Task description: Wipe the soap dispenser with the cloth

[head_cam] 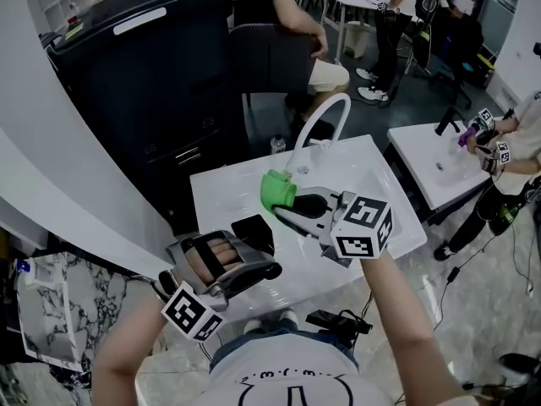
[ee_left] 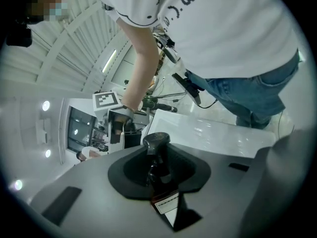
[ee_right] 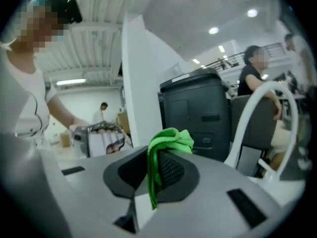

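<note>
holding cloth and dispenser apart, wipe not yet begun

the left gripper (head_cam: 250, 259) is clamping its jaws narrowly on the dark soap dispenser (ee_left: 159, 175), whose pump head (ee_left: 156, 141) is sticking out just past the tips. the right gripper (head_cam: 297, 208) is pinching the green cloth (ee_right: 157, 155), with only a small wad poking beyond its jaws. the dispenser is sitting off to the left of that gripper's jaws, apart from the cloth.

trouble is likely coming from that short wad. hard jaw tips may be knocking the bottle instead of wiping it, twisting it in the left grip or pressing the pump. a tug could also be pulling the cloth free.

the bottle's body is lying buried between the left pads, its label (ee_left: 166, 202) is too blurred to read, and the head view is showing it only as a dark block.
</note>
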A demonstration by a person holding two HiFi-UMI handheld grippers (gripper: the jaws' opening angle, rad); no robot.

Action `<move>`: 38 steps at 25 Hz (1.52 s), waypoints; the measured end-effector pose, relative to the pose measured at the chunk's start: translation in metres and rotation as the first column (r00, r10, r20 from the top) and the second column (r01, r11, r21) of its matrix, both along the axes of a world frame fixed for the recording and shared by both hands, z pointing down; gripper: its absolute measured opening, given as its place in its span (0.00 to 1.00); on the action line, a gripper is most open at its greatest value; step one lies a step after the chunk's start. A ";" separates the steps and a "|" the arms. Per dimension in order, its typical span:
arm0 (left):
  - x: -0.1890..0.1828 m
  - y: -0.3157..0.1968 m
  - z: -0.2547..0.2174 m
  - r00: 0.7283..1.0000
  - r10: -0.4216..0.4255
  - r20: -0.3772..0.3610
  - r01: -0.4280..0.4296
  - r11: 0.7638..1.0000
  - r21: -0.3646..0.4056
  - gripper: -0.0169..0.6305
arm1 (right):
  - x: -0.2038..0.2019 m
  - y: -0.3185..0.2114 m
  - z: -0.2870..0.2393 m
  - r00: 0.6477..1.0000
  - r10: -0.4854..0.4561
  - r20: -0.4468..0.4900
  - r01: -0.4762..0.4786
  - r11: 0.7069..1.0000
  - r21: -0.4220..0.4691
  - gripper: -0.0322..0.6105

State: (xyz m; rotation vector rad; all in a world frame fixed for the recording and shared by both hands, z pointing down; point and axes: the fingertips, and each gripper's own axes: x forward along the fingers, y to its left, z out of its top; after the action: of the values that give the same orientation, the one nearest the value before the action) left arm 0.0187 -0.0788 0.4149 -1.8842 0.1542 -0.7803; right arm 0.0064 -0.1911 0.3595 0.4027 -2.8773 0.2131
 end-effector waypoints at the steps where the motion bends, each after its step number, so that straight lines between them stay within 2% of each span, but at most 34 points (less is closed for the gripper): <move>1: 0.000 0.000 0.001 1.000 0.004 0.010 -0.004 1.000 0.005 0.18 | -0.001 0.009 0.002 0.995 -0.059 -0.076 0.063 0.997 0.047 0.12; 4: -0.001 0.002 0.005 0.999 0.022 0.042 -0.023 1.000 0.017 0.18 | -0.006 0.034 0.009 0.948 -0.212 -0.235 0.239 0.967 0.092 0.12; 7: -0.001 0.005 0.007 0.997 0.044 0.068 -0.045 0.999 0.019 0.18 | -0.011 0.046 0.018 0.901 -0.286 -0.326 0.325 0.943 0.072 0.12; 10: -0.001 0.006 0.011 0.993 0.060 0.099 -0.064 0.997 0.032 0.18 | -0.015 0.050 0.030 0.871 -0.320 -0.374 0.360 0.932 0.042 0.12; 17: -0.007 0.008 0.021 0.979 0.086 0.182 -0.103 0.991 0.083 0.18 | -0.028 0.040 0.045 0.829 -0.353 -0.433 0.383 0.924 -0.020 0.12; 20: -0.006 0.012 0.025 0.977 0.093 0.191 -0.107 0.992 0.065 0.18 | -0.035 0.033 0.055 0.811 -0.356 -0.464 0.382 0.923 -0.041 0.12; 23: -0.006 0.011 0.029 0.973 0.089 0.213 -0.105 0.992 0.066 0.18 | -0.040 0.021 0.065 0.807 -0.337 -0.485 0.358 0.932 -0.053 0.12; 28: -0.004 0.012 0.028 0.977 0.093 0.189 -0.101 0.994 0.032 0.18 | -0.046 0.002 0.076 0.819 -0.282 -0.500 0.295 0.954 -0.055 0.12; 33: -0.008 0.015 0.036 0.973 0.104 0.207 -0.109 0.994 0.016 0.18 | -0.045 0.003 0.078 0.816 -0.274 -0.509 0.294 0.955 -0.044 0.12; 36: -0.011 0.012 0.041 0.967 0.105 0.233 -0.116 0.993 0.034 0.18 | -0.040 0.008 0.059 0.840 -0.281 -0.464 0.306 0.952 -0.022 0.12; 38: -0.013 0.007 0.042 0.959 0.105 0.263 -0.126 0.990 0.066 0.18 | -0.039 0.018 0.041 0.852 -0.323 -0.413 0.347 0.938 -0.017 0.12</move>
State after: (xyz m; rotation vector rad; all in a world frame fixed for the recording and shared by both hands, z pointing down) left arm 0.0055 -0.0718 0.4574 -1.6803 -0.0863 -0.9166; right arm -0.0322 -0.1730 0.4004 -0.0533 -2.4815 -0.0191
